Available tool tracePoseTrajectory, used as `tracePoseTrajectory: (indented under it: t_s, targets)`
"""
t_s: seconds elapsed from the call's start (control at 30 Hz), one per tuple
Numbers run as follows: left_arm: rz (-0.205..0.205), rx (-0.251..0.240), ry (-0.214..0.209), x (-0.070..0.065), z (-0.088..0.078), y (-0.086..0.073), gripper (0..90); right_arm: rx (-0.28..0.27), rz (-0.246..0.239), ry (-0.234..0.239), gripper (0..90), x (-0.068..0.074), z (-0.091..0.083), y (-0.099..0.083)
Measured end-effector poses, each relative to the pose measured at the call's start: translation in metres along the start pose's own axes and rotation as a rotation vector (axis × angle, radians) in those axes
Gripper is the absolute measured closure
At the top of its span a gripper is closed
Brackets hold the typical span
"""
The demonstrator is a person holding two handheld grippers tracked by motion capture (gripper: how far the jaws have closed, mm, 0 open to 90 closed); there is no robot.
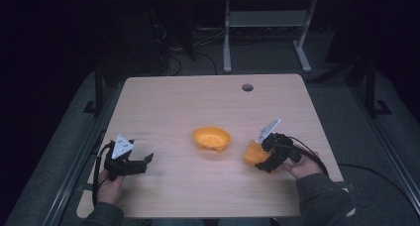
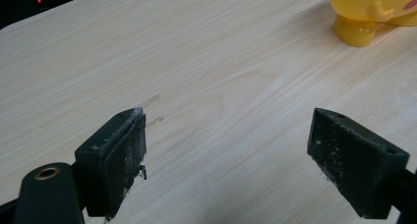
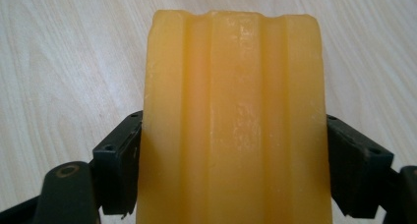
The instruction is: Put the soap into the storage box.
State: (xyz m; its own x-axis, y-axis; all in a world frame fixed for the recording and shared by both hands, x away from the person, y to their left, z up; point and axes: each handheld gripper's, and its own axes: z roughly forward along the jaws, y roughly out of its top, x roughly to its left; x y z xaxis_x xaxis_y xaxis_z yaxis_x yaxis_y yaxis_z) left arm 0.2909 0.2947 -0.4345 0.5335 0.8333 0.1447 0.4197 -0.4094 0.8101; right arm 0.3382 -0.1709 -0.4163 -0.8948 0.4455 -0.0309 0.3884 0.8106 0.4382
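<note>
Right tongs [image 3: 231, 175] clenched on ridged orange block [image 3: 233, 121] – waxy sides, may slip short of yellow bowl [image 1: 212, 139]; left tongs [image 2: 228, 160] released over surface [image 2: 196, 62].

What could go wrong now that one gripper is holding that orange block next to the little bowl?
The right gripper clamps the ridged orange block only by its sides, and the block looks smooth, so it might slip or tilt. The yellow bowl sits close by and stands on small feet; a careless swing of the block could knock or tip it. The left gripper is open and away from the bowl, so nothing steadies it.
</note>
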Motion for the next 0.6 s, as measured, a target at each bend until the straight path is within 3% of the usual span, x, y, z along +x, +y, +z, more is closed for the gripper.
tracePoseTrajectory:
  t_s: [0.6]
  targets:
    - [0.000, 0.001, -0.001, 0.000, -0.001, 0.000, 14.1, -0.007, -0.037, 0.008, 20.4, -0.010, -0.006, 0.026]
